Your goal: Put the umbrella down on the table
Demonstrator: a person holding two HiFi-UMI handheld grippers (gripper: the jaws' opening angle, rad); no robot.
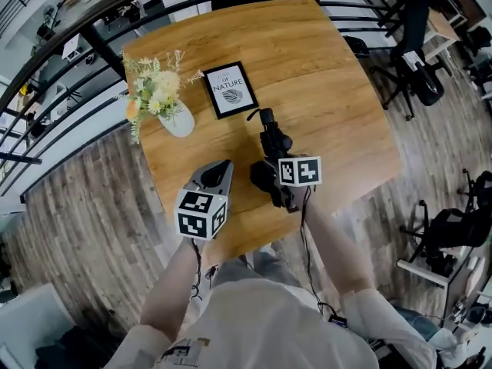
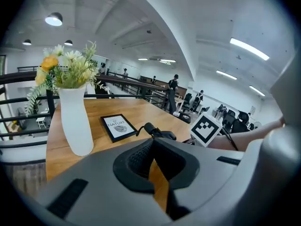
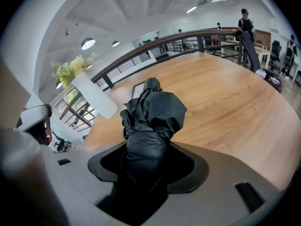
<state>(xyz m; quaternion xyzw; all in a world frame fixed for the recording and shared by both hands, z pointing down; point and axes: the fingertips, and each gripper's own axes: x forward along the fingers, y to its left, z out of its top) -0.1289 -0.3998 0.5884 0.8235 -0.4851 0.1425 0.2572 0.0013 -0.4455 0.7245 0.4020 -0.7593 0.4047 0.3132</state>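
You're gripping the folded black umbrella (image 1: 270,138) in your right gripper (image 1: 270,177). The jaws are clamping around its bundled fabric, and the right gripper view shows the cloth filling the gap between them. The umbrella is sitting over the near middle of the wooden table (image 1: 338,91), its far end pointing toward the framed picture (image 1: 231,89). A thin strap loop (image 1: 251,115) is sticking out at that end. Can't tell whether the umbrella is touching the tabletop.

You're holding your left gripper (image 1: 217,174) just beside the right one, on its left, over the near edge of the table. Its jaws are sitting almost together. The left gripper view shows only a thin slit of table wood between them and nothing held.

A marker cube is showing on each gripper, the left one (image 1: 201,214) and the right one (image 1: 299,171).

A white vase (image 1: 178,120) with yellow and white flowers (image 1: 154,87) is standing on the table left of the framed picture, well apart from the umbrella. The picture is lying flat just beyond the umbrella's far end. A dark railing (image 1: 100,41) is running behind the table's far side.
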